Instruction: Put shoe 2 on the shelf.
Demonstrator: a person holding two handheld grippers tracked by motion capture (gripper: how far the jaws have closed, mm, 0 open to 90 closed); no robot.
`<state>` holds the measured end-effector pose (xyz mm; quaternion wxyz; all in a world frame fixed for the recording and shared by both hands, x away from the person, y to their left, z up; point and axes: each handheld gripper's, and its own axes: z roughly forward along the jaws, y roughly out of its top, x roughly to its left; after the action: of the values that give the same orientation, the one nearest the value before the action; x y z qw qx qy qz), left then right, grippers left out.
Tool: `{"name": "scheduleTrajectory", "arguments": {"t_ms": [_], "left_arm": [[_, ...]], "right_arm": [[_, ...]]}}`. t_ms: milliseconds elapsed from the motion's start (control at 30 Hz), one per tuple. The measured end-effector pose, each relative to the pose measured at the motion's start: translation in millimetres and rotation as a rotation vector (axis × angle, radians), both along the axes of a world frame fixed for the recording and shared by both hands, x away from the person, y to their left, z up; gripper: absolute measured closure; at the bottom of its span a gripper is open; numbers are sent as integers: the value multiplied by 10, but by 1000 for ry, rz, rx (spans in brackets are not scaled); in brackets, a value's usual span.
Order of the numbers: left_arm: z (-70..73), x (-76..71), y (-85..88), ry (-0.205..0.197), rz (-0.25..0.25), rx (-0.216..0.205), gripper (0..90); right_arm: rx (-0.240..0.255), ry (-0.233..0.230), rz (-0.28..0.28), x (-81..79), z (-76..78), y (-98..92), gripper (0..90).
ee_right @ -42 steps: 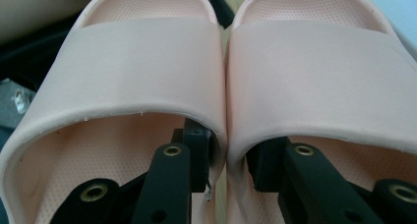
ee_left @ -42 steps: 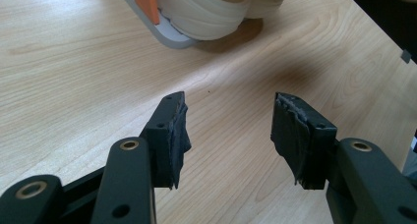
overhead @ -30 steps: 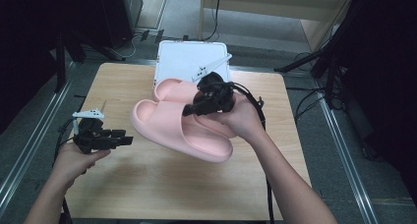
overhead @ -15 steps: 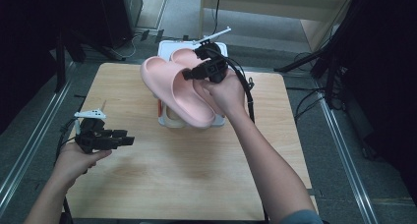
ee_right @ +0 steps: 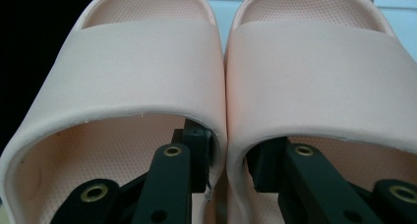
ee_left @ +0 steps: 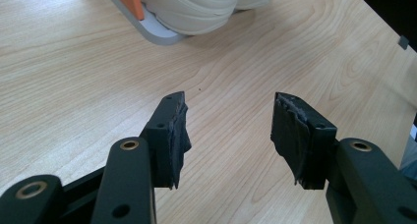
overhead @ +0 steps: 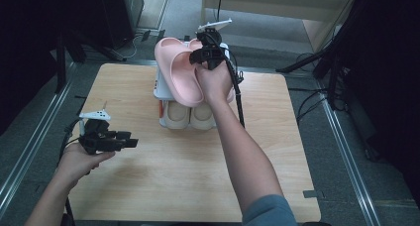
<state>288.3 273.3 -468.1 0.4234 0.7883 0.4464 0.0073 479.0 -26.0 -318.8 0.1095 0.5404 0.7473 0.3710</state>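
While cream slippers [overhead: 189, 115] fill the rack [overhead: 159, 89], pink slippers [overhead: 179, 72] hover.

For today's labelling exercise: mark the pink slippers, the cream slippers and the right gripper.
pink slippers [overhead: 179, 72], high view, on the sole of the left one.
cream slippers [overhead: 177, 114], high view, on the left slipper's strap.
right gripper [ee_right: 230, 160], right gripper view, midway between its fingertips, on the pinched slipper walls.

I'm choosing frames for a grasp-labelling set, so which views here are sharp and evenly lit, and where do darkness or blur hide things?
High view: wooden table evenly lit, surroundings nearly black, slight softness around the pink slippers. Left gripper view: sharp on the fingers and wood grain; the cream slippers are cut off at the top. Right gripper view: the pink slippers are close but clear, the top left corner black.
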Motion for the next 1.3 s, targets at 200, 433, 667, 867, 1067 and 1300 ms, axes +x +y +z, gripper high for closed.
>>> {"name": "scheduleTrajectory", "arguments": {"t_ms": [200,433,667,867,1067,1300], "left_arm": [[-4,14,-9,1,-10,-1,475],[-2,19,-25,-1,-21,-4,475],[2,20,-26,-2,-21,-6,475],[0,24,-20,-4,-23,-2,474],[-3,27,-28,0,-25,0,474],[-11,30,-43,3,-27,5,474]], "right_arm": [[-11,16,-106,135,-9,100,736],[-33,25,-192,291,-31,67,730],[-56,24,-224,320,-91,143,717],[-57,14,-254,318,-101,179,694],[-76,-7,-245,294,-118,238,622],[-63,-2,-222,256,-105,228,520]]}}
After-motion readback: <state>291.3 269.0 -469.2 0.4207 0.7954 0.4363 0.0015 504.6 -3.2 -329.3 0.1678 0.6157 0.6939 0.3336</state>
